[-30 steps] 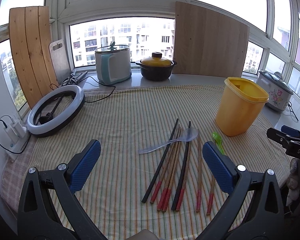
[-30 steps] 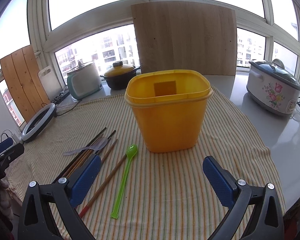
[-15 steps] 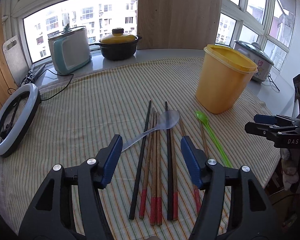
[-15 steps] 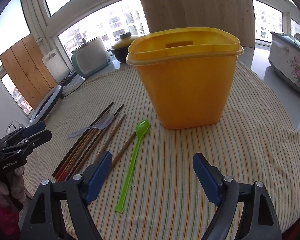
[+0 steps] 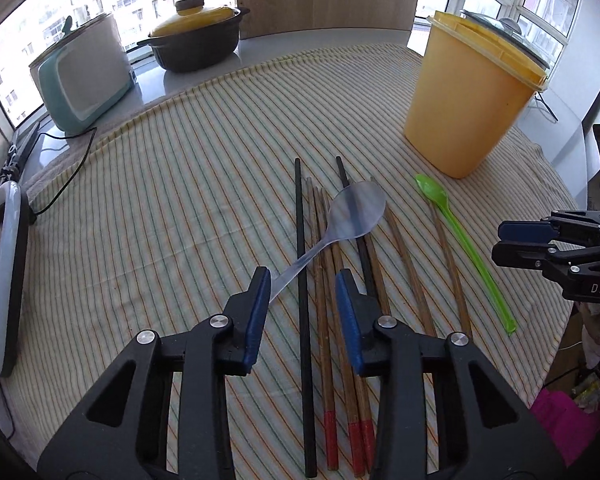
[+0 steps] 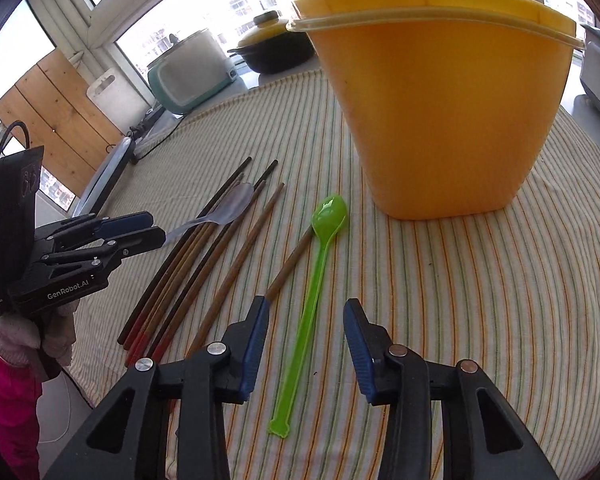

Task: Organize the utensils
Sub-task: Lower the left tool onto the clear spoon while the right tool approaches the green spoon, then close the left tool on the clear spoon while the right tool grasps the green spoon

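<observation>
Sunlit windows ring the striped bench (image 5: 172,184) where I am working both rigs at once, and the change since a second ago is plain: both sets of fingers stood wide apart well above the cloth then, and now each has dropped low over its own utensil with the gap narrowing. My left gripper (image 5: 302,292) hangs over the bundle of chopsticks (image 5: 328,264), its fingers closing, roughly a third open, with the black chopstick (image 5: 302,280) and the tail of the clear spoon (image 5: 352,216) lying between them; the pads press on nothing yet. My right gripper (image 6: 306,322) has come down over the green spoon (image 6: 316,276), its handle running up between the closing fingers, which are likewise partly open and not yet touching it. A stray wooden chopstick (image 6: 288,264) lies just beside the left finger there and could be caught along with the spoon. The yellow bin (image 6: 440,100) stands upright and open-topped beyond the utensils, nothing visibly in it from these angles. I judge the sorting barely begun: every utensil lies flat on the cloth, and two pickups are about to land together.
</observation>
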Demonstrator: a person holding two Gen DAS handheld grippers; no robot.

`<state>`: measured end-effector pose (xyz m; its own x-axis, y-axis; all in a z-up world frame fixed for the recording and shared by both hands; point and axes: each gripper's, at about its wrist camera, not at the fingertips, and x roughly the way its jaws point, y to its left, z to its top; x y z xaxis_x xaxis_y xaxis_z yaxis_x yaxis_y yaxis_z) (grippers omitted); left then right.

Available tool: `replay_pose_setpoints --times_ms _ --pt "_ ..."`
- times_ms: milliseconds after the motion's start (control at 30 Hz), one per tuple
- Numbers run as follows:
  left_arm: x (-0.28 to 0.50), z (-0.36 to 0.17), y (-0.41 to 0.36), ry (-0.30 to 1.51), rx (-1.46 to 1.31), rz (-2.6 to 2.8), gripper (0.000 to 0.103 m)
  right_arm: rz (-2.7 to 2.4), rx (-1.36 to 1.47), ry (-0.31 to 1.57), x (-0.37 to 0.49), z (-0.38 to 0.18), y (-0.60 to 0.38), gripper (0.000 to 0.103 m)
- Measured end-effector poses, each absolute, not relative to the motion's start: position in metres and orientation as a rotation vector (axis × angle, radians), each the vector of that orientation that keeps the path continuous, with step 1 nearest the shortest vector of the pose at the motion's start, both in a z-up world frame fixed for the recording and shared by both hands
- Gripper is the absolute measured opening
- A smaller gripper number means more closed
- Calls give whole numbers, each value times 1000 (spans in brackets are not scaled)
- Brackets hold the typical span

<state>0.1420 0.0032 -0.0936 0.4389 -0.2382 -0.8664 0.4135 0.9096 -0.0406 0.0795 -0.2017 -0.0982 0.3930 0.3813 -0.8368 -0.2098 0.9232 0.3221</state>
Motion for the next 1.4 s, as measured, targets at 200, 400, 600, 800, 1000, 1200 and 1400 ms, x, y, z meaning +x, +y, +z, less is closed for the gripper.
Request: replay_pose_setpoints --times_ms 200,400,600,800,1000,1200,1400 --pt "153 -99 11 1076 273 -434 18 353 165 1121 81 -99 -201 40" --pt "151 -113 13 1123 336 -455 15 338 160 1135 84 -101 -201 40" --pt "159 -118 10 1147 338 -468 15 332 147 1152 88 -105 -195 39" --pt "168 -119 5 1144 327 -493 15 315 131 1185 94 -114 -190 32" --pt "172 -122 17 1127 199 -461 15 308 92 1195 99 -117 -183 26" --pt "168 -121 32 1127 93 -399 7 306 46 1199 103 -118 -179 17" --pt "160 -119 40 1151 76 -384 7 324 -24 1222 106 -119 -176 7"
